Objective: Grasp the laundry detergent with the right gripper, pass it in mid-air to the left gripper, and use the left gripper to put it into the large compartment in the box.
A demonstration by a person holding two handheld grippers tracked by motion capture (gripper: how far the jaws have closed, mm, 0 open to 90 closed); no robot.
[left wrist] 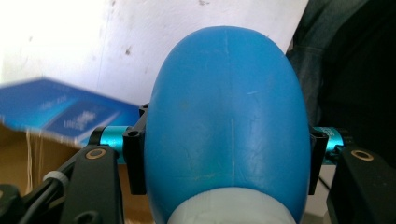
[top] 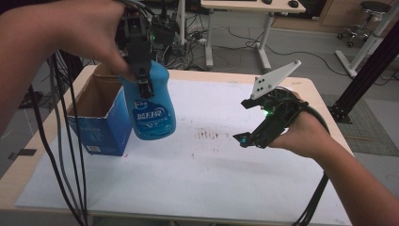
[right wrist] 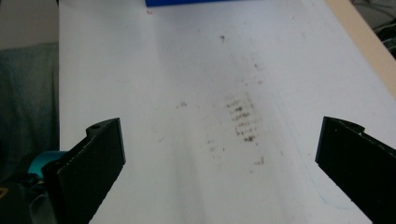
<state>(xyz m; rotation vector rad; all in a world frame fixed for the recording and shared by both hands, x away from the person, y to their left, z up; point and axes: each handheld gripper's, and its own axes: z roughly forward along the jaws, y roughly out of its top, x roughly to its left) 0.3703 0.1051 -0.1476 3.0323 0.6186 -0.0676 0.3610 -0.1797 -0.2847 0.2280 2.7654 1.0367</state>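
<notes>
1. High view: one blue detergent bottle point(top: 153, 106) was held aloft by the left gripper point(top: 141, 70), just beside one open blue carton point(top: 101, 120); the right gripper point(top: 254, 134) was held empty above the white sheet point(top: 197, 179).
2. Left gripper view: the bottle point(left wrist: 226, 126) was clamped between the jaws near its neck, so a swing could probably cause slipping.
3. Right gripper view: the right gripper point(right wrist: 219, 154) was spread wide, with nothing held.

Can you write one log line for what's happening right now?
left claw: shut on blue bottle | bottle: lifted beside box | right claw: open, empty
</notes>
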